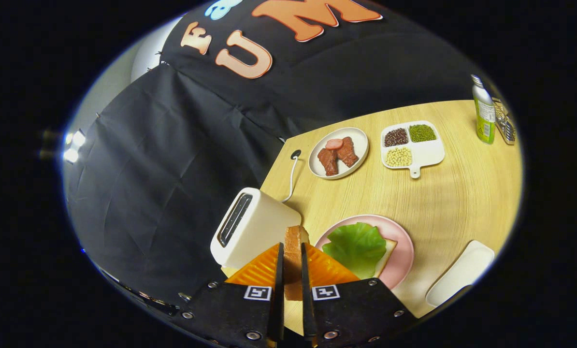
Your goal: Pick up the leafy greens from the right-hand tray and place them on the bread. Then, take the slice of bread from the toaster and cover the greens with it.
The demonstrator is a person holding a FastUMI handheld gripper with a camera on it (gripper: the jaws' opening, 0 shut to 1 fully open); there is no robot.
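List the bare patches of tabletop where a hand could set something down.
Widest bare wood: between pink plate, divided bean tray, green bottle and empty white tray. A narrower strip separates toaster from meat plate. Crowded by the fingers, shut on the bread slice, beside the lettuce.

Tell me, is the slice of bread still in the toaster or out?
Out: the bread slice is clamped upright between the gripper fingers, beside the toaster, whose slot looks empty.
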